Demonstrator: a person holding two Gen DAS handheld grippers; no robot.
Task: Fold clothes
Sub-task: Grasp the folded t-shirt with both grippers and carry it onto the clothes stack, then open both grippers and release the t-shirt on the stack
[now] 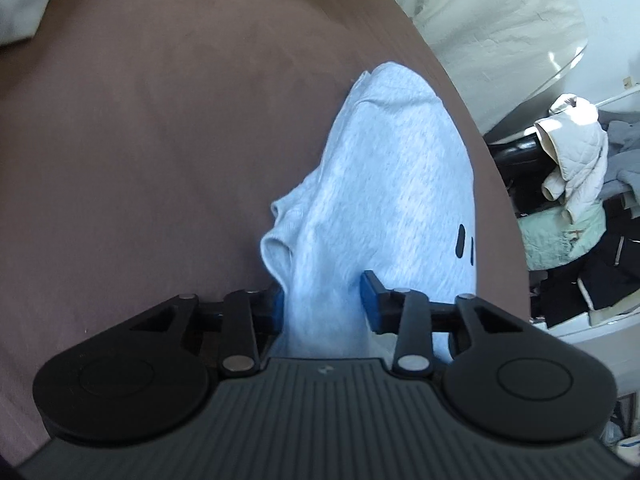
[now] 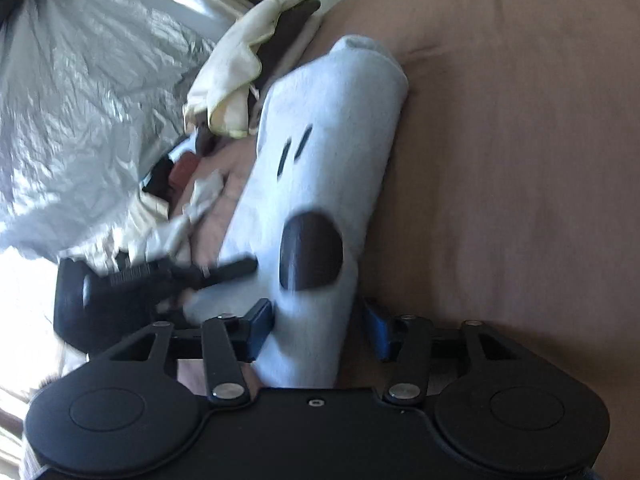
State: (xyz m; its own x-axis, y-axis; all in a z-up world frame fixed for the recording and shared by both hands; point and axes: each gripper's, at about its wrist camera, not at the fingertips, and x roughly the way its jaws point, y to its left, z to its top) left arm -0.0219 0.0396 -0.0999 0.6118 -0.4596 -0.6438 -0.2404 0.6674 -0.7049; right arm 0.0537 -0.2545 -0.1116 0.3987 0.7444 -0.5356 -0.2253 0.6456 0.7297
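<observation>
Your left gripper [image 1: 324, 300]: blue pads spread, light grey garment [image 1: 380, 200] bunched between them, grip not confirmable. Your right gripper [image 2: 318, 328]: jaws apart, same garment [image 2: 320, 168] running through gap, clamp unclear. Garment lies folded lengthwise near right edge of brown table [image 1: 160, 140], black print facing up. Quilted cream jacket [image 1: 576, 152] heaped beyond table, far right.

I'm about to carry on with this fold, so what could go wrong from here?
1. The light blue garment lies close to the brown surface's edge and could slide off toward the clutter below.
2. The right gripper's jaws look wide around the fabric, with a gap on one side, so that end may slip.
3. The left gripper holds bunched cloth, so the fold could come out uneven.
</observation>
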